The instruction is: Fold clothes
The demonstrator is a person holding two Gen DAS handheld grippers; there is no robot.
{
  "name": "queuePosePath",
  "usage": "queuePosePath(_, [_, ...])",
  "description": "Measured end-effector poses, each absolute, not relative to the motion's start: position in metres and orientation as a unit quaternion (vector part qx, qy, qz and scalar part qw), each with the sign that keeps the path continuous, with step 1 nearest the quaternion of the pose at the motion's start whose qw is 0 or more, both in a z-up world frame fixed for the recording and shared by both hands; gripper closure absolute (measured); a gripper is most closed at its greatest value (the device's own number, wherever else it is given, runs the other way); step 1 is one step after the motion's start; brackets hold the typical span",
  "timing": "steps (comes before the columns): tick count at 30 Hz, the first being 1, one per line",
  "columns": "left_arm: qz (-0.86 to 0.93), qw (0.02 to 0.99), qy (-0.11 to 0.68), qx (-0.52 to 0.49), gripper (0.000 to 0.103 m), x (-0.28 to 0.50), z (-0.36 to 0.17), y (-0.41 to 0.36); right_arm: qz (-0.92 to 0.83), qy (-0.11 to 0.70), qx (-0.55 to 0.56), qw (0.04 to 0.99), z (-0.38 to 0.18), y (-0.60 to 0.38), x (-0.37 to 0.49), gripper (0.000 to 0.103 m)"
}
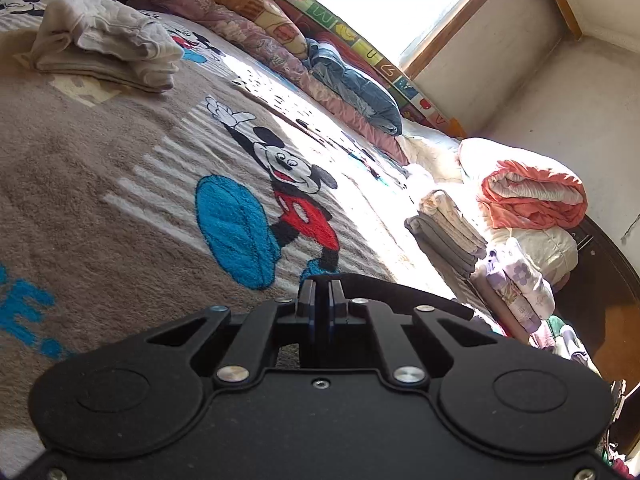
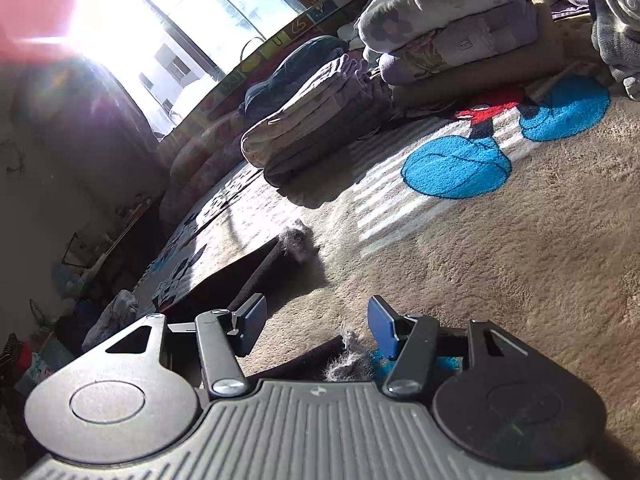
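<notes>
My left gripper [image 1: 322, 292] is shut with nothing between its fingers, low over the beige Mickey Mouse blanket [image 1: 100, 200]. A loosely folded white garment [image 1: 104, 44] lies far off at the upper left. In the right wrist view my right gripper [image 2: 316, 324] is open, its blue pads [image 2: 252, 324] wide apart just above the blanket [image 2: 500, 280]. A small grey fluffy tuft [image 2: 348, 364] sits under the gap, and another tuft [image 2: 296, 240] lies ahead. A stack of folded clothes [image 2: 316, 120] stands beyond.
A folded stack [image 1: 448, 232] and purple floral bedding [image 1: 516, 284] sit at the blanket's right edge, under an orange quilt [image 1: 532, 196]. Rolled quilts [image 1: 280, 48] line the window side. A grey garment [image 2: 616, 40] hangs at the top right. The bed edge drops to a cluttered floor [image 2: 60, 320].
</notes>
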State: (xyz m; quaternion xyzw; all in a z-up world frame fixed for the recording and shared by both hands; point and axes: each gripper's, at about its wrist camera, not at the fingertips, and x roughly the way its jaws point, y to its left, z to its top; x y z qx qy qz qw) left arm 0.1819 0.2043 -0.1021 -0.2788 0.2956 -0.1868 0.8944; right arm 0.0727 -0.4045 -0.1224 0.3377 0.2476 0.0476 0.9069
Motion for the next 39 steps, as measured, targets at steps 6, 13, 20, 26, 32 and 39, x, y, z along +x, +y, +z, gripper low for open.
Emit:
queuePosePath(6, [-0.140,0.891,0.296,-0.314,0.100,0.181,-0.111,0.224,0.052,0.251,0.318,0.913,-0.103,-0.386,0.092,0.046])
queuePosePath(13, [-0.122,0.889,0.309,-0.315,0.101,0.187,-0.116,0.223,0.028,0.284,0.374,0.882,-0.116,-0.382,0.150,0.040])
queuePosePath(20, [-0.123,0.883,0.317,-0.324,0.101,0.190,-0.117,0.224,0.033,0.324,0.398,0.858,-0.129,-0.377,0.207,0.036])
queuePosePath(26, [-0.124,0.883,0.321,-0.319,0.101,0.196,-0.116,0.218,0.046,0.290,0.420,0.859,-0.127,-0.374,0.215,0.090])
queuePosePath(32, [-0.126,0.889,0.321,-0.302,0.101,0.197,-0.115,0.212,0.036,0.253,0.399,0.881,-0.096,-0.395,0.211,0.090])
queuePosePath(39, [-0.122,0.891,0.326,-0.291,0.100,0.201,-0.113,0.208,-0.019,0.326,0.319,0.890,-0.119,-0.401,0.222,0.049])
